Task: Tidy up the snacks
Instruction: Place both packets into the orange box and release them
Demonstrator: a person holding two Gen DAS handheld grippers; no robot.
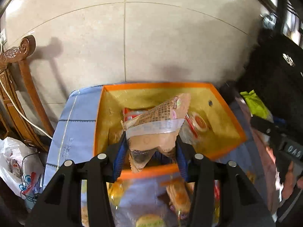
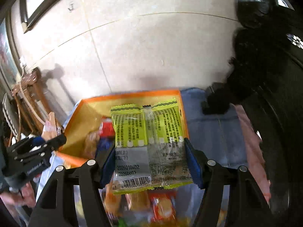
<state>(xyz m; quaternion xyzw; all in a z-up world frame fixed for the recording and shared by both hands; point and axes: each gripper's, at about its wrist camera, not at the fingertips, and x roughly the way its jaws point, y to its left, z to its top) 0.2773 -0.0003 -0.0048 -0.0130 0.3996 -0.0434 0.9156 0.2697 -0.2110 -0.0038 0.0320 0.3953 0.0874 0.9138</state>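
Brown snack packet (image 1: 151,130) pinched in left jaws, yellow-green packet (image 2: 149,147) in right jaws, above orange box (image 1: 225,104).

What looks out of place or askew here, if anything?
Nothing looks damaged or spilled. The left tool holds a brown snack packet tilted over the orange box; the right tool holds a yellow-green packet. Loose snacks lie unsorted on the blue cloth.

A home: carved wooden furniture (image 1: 18,56), framed picture (image 2: 37,1), tiled wall (image 1: 151,37)
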